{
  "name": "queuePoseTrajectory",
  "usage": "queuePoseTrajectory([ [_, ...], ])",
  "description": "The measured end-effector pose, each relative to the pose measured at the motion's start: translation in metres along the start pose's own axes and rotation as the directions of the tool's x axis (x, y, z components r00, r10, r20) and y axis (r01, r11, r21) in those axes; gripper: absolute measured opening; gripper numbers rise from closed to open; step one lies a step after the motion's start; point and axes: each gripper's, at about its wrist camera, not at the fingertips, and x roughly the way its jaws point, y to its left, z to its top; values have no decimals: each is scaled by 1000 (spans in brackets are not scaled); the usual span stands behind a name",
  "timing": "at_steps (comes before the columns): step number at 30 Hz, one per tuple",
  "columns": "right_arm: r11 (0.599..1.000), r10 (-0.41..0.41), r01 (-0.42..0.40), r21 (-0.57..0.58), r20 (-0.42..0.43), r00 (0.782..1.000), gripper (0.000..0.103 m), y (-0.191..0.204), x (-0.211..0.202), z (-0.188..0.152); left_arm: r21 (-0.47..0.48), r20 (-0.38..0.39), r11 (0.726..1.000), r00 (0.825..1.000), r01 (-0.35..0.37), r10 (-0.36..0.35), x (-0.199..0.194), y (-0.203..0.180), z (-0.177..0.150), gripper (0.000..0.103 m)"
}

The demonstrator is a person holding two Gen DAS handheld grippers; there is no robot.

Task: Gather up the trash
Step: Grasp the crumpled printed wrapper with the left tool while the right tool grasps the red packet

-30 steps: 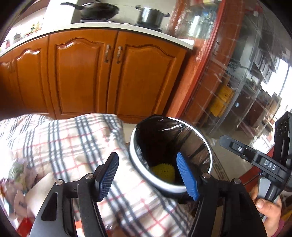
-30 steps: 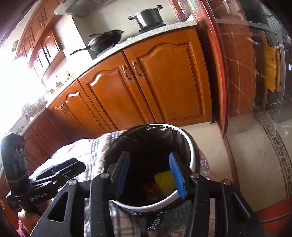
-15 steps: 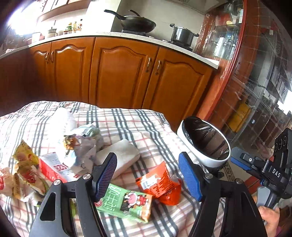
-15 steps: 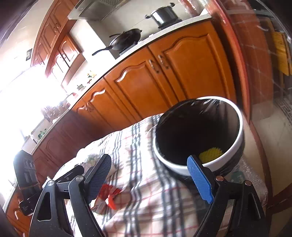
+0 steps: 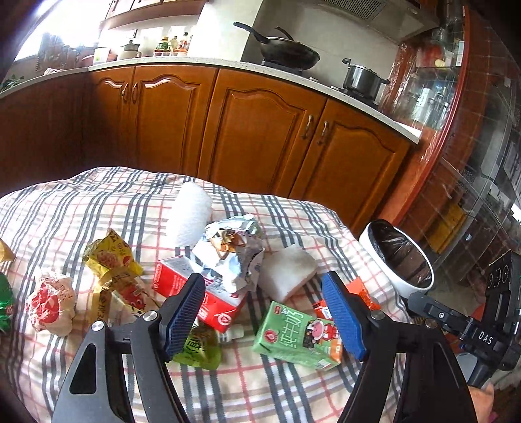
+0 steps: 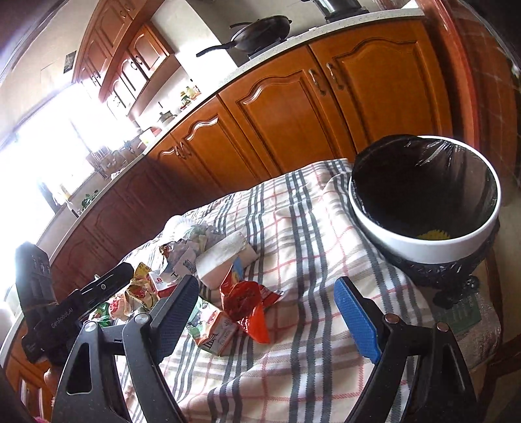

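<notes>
a grey-and-red checked cloth [image 5: 260, 387] covers the tabletop before orange wooden kitchen cabinets [image 5: 260, 136]. crumpled wrappers and cartons [image 5: 228, 260] litter it beside the white black-lined bin [image 6: 423, 247]. the left gripper [image 5: 265, 317] is opening and empty; the right gripper [image 6: 270, 315] stands open, empty.

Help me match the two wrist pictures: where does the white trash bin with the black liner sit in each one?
Left wrist view: the trash bin is at the right edge, past the plaid cloth, tilted by the lens.
Right wrist view: the same bin fills the upper right, something yellow at its bottom.
Shared landmark: the black pan on the counter, upper middle in both.
</notes>
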Motion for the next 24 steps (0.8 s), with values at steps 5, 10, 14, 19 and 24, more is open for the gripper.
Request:
queuePoseTrajectory([
  [5, 1000, 3, -4, -19, -36, 999, 87, 13, 13, -6, 8, -33, 999, 999, -34, 34, 10, 12, 16, 74],
  [10, 1000, -11, 9, -24, -63, 998, 87, 18, 25, -9, 68, -65, 996, 996, -57, 61, 28, 6, 33, 74],
  [14, 999, -21, 17, -47, -93, 995, 86, 23, 37, -10, 108, -91, 991, 992, -74, 84, 51, 1, 42, 74],
  [19, 998, -38, 31, -54, -133, 990, 73, 21, 52, -11, 130, -134, 984, 981, -119, 137, 85, 6, 47, 67],
  [24, 999, -21, 16, -35, -164, 986, 34, 14, 59, -14, 105, -173, 991, 979, -86, 104, 98, 13, 46, 29],
])
